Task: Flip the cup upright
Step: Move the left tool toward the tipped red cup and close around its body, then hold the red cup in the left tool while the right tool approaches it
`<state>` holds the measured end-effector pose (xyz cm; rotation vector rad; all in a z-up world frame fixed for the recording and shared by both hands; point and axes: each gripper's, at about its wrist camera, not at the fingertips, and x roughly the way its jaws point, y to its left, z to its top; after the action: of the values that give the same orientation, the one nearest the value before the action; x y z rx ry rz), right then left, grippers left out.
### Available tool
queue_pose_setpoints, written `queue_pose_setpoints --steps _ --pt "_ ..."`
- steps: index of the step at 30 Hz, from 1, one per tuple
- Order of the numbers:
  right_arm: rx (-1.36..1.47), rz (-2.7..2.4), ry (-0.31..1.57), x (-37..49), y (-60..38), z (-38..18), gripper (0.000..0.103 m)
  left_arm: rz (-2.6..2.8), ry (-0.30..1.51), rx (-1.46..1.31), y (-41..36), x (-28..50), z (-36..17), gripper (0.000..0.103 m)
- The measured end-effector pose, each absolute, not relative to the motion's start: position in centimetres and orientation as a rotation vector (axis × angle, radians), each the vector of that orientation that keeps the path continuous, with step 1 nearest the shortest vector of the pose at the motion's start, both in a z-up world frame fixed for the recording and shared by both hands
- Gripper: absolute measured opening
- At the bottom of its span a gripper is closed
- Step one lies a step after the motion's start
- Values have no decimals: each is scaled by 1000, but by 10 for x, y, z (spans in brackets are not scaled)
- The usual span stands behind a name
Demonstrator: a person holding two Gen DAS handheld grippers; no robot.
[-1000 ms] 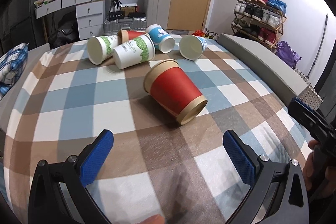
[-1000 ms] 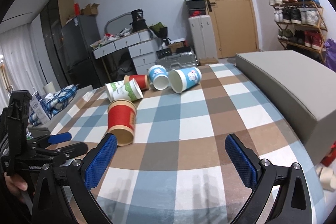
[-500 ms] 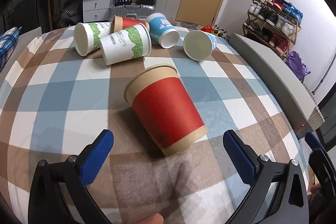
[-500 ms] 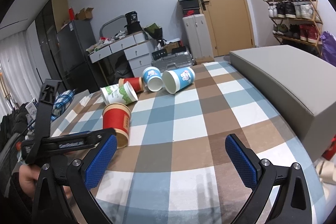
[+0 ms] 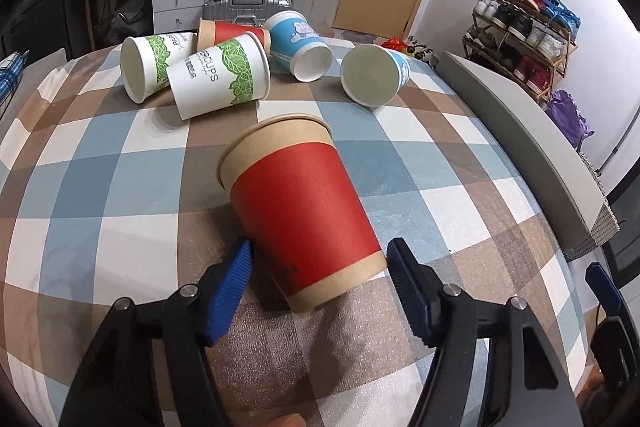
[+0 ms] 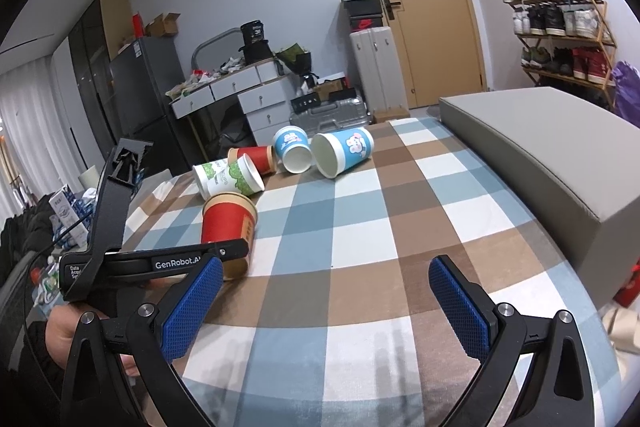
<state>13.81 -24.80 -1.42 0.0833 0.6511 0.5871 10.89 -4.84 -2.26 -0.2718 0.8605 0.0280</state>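
A red paper cup with tan bands (image 5: pixel 304 211) lies on its side on the checked cloth, its base toward me. My left gripper (image 5: pixel 320 267) is open, its blue pads either side of the cup's base end; the left pad (image 5: pixel 234 277) is at the cup wall, the right pad (image 5: pixel 408 283) a little apart. The cup also shows in the right wrist view (image 6: pixel 226 223), with the left gripper's arm (image 6: pixel 160 261) across it. My right gripper (image 6: pixel 324 305) is open and empty above the cloth nearer the front.
Several more cups lie on their sides at the far end: two green-leaf white ones (image 5: pixel 218 77), a red one (image 5: pixel 232 31), two blue ones (image 5: pixel 376 75). A grey padded bench (image 6: pixel 560 155) runs along the right edge. Drawers, suitcases and a shoe rack stand beyond.
My left gripper has moved forward onto the red cup, and its fingers have closed in around the cup's base end. The right gripper has stayed about where it was.
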Motion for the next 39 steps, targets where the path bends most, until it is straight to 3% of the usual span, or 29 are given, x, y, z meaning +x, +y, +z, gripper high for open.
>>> queue_pose_setpoints --steps 4,39 --pt "80 590 647 138 -246 -14 103 19 852 -268 -49 108 -18 57" --pt "8 666 588 114 -221 1 103 -8 725 -219 -33 20 -3 57"
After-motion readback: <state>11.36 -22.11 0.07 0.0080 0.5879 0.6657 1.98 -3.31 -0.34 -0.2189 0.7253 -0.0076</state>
